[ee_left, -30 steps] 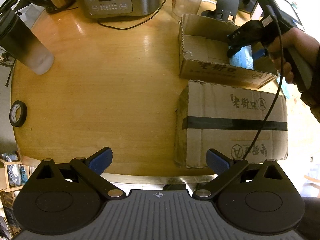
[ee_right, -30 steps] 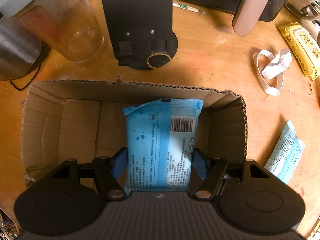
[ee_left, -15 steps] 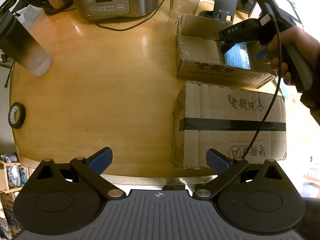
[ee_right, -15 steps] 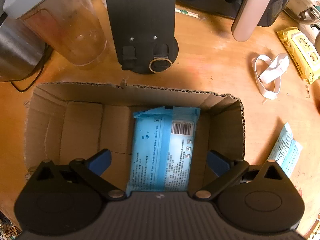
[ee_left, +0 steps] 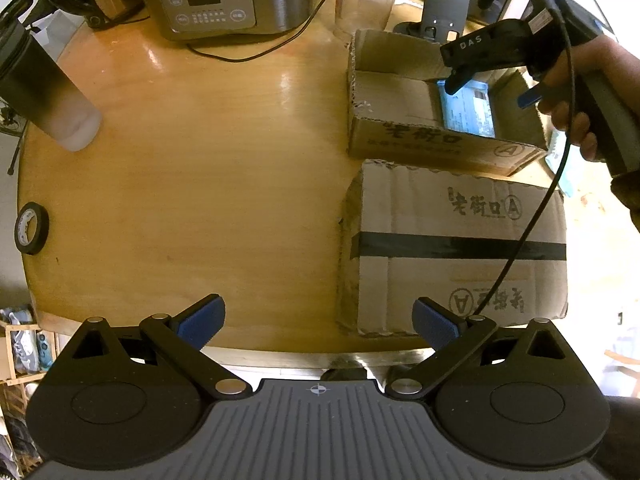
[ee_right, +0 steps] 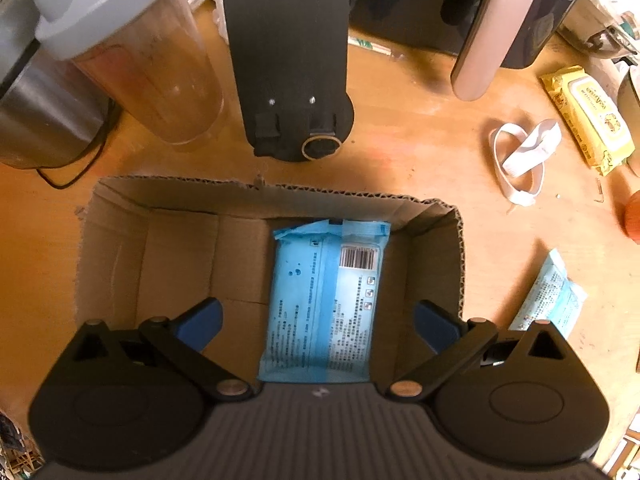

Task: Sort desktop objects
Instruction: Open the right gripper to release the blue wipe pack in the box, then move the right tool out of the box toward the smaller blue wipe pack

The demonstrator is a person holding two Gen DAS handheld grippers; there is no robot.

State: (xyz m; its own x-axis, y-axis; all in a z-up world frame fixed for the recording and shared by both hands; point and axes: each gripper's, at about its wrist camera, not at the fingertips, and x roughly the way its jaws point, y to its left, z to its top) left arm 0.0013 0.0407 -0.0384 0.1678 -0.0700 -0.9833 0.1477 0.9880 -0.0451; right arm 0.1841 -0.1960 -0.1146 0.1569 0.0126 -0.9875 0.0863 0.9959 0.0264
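Right gripper wide open above open box, touching nothing. Left gripper wide open, empty. Blue packets: one in the box, one on table. Boxes: two.

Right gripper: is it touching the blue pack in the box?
Apart. The right wrist view shows the right gripper open, bare cardboard between each pad and the blue pack.

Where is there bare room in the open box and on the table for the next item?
Inside the open box, the floor left of the blue wipes pack is bare. On the table, a wide patch lies between the tumbler, tape roll and boxes. Behind the box it is crowded.
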